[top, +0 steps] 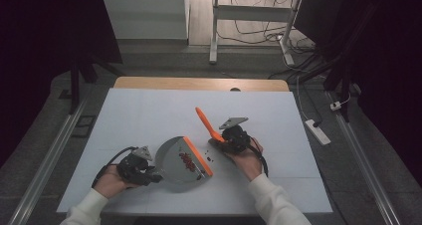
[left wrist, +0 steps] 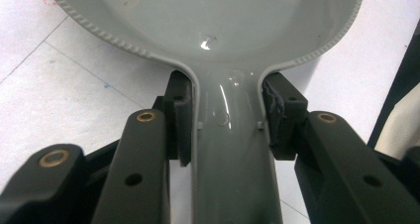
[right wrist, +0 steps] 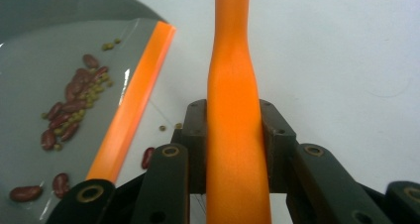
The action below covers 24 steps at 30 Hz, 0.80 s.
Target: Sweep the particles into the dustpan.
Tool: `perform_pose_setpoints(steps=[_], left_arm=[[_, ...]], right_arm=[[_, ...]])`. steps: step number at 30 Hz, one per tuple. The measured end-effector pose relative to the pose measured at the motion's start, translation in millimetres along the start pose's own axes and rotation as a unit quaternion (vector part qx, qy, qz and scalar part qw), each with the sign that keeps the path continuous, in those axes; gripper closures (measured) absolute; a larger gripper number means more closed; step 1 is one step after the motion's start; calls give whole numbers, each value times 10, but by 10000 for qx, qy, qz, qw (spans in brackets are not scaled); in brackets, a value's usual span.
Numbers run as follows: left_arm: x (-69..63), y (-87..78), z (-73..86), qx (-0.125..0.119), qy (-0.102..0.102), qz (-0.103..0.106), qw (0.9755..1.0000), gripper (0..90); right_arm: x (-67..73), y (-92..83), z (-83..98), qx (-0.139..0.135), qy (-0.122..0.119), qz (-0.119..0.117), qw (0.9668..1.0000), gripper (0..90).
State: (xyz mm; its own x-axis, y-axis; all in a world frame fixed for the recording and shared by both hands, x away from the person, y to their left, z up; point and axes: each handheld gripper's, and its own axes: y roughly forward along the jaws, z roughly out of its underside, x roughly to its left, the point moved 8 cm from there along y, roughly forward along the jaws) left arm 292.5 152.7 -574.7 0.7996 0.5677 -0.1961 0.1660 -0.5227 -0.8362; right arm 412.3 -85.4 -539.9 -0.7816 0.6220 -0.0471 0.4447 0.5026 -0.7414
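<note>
One grey dustpan point(top: 174, 160) lying near the front edge of the white table point(top: 149, 110), a little left of the middle, its single orange lip point(top: 197, 156) turned toward the right edge. One handle on the dustpan, pointing left, clamped from both sides by the left gripper point(top: 152, 172); in the left gripper view the two black pads point(left wrist: 179, 117) pressed tight against the neck of the handle where the pan point(left wrist: 223, 21) widens. Left gripper resting low by the front-left part of the table, one hand point(top: 112, 181) wrapped round it.

One orange brush handle point(top: 206, 123) gripped by the right gripper point(top: 219, 139), just right of the dustpan's lip and near the middle of the table, the handle slanting up and away toward the far edge. In the right gripper view, both jaws closed firmly on the orange handle point(right wrist: 233, 115), one on each side. One hand point(top: 247, 158) behind that gripper.

One heap of beans point(top: 187, 160) inside the pan close to the lip: roughly a dozen dark red beans point(right wrist: 69, 102) mixed with a scatter of small green ones point(right wrist: 86, 112), too many and too small to count exactly. Three or so dark specks point(top: 209, 158) on the table just past the lip; in the right gripper view, one red bean point(right wrist: 147, 157) and two small green ones point(right wrist: 162, 128) lying on the white surface beside the orange edge.
</note>
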Motion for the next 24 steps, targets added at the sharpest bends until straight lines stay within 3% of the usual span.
perform_pose_setpoints(steps=[3,6,9,11,13,15,18,24], left_arm=[[-2,8,-4,-5,-5,-8,10000,617],[-2,11,-4,-8,-9,-8,10000,617],[0,15,-1,-8,-14,-4,10000,617],[2,16,0,-14,-9,-6,10000,616],[2,17,-1,-17,-13,-6,10000,617],[3,18,1,-16,-17,9,10000,616],[2,21,4,-23,-33,28,10000,616],[7,23,6,-19,-26,16,10000,616]], right_arm=[[111,37,2,-16,78,-279,9996,704],[256,55,-15,49,-119,-323,9994,704],[436,82,-55,47,-163,-601,9980,704],[537,74,-103,-40,-278,-635,9976,705],[633,45,-155,-144,-249,-923,9953,704],[681,10,-195,-211,-354,-961,9945,704],[639,-59,-236,-331,-329,-997,9939,704],[231,-199,-195,-406,-74,-401,9983,704]])
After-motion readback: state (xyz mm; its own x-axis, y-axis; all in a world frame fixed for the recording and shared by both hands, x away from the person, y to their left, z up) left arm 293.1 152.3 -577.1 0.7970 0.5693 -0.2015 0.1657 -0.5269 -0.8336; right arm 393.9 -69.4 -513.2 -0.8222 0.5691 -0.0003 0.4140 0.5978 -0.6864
